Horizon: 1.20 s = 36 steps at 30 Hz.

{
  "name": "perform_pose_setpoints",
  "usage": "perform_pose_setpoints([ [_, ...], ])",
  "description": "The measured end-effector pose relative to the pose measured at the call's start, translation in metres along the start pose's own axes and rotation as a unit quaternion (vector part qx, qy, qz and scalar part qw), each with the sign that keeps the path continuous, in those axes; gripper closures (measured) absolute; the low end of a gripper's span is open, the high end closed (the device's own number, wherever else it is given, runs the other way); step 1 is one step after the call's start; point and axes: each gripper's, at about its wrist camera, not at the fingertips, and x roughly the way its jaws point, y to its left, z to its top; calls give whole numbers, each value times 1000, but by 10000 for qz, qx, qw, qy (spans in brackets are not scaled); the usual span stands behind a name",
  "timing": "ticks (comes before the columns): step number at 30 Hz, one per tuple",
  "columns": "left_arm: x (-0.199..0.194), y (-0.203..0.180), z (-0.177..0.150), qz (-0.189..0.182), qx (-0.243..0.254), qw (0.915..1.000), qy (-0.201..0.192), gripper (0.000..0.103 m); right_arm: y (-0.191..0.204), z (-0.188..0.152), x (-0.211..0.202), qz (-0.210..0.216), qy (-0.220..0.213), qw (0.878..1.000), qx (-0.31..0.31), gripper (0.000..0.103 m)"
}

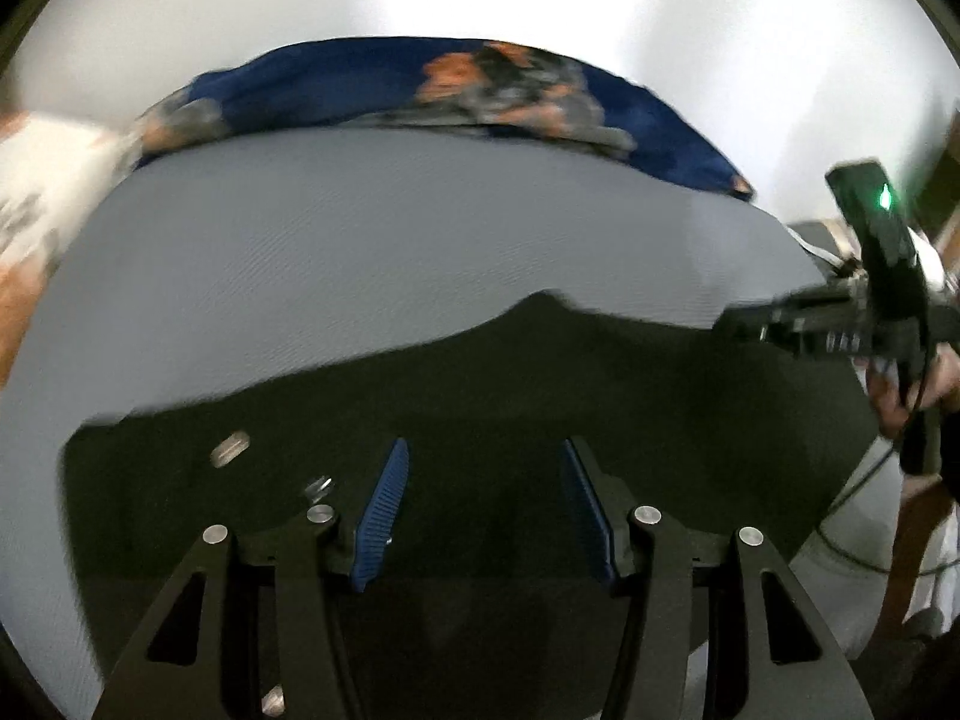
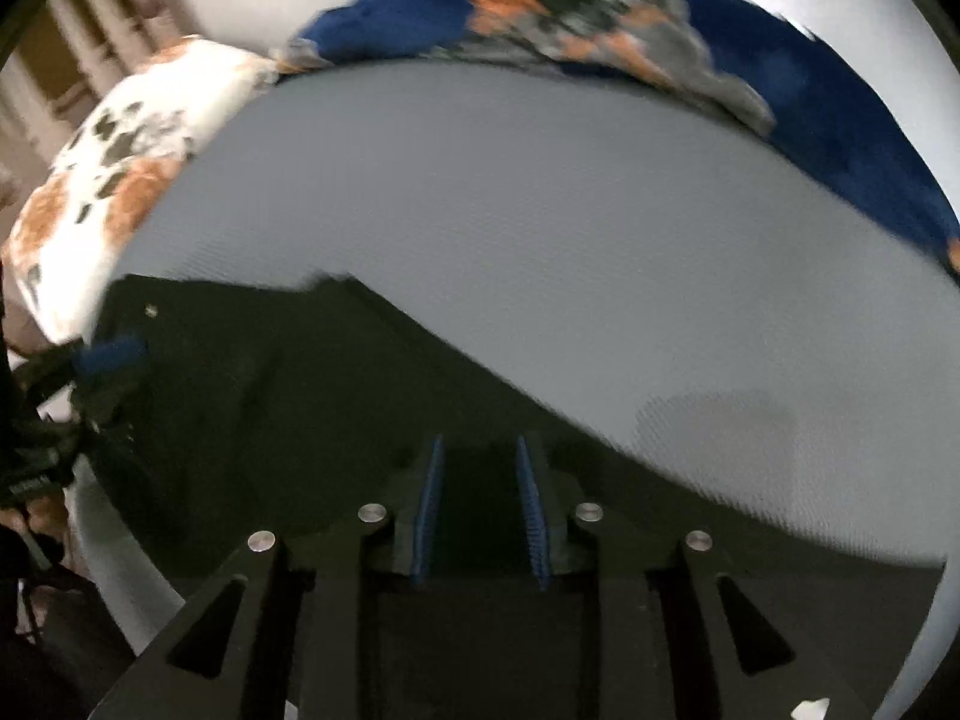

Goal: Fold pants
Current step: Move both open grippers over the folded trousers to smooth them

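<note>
Pants (image 1: 480, 450) are lying flat on the grey sheet (image 1: 360, 252), near edge, dark and soft; looking light and limp, likely to sag. Left gripper (image 1: 486, 504) is hanging released above them, nothing between the pads. Right gripper (image 2: 480, 510) is gaping narrowly, also empty. Best grabbing at the hem or waistband corners.

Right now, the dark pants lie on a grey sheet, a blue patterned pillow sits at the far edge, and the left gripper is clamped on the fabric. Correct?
Not quite. The left gripper is not clamped: the left wrist view shows its blue pads spread apart above the dark pants with nothing pinched. The grey sheet and blue patterned pillow are as you say.
</note>
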Motion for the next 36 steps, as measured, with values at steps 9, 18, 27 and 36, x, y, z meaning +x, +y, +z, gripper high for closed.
perform_pose_setpoints([
  [9,79,-50,45,-418,375,9979,334,51,-46,-28,5,-721,30,9963,459,79],
  [18,115,-48,67,-275,182,9979,566,70,-54,-24,12,-693,-121,9955,631,79],
  [27,101,-49,71,-183,59,9982,575,74,-57,-28,4,-622,-252,9947,780,76],
  [36,39,-24,31,419,-209,9982,369,69,-59,-56,-23,-647,-443,9937,799,75],
])
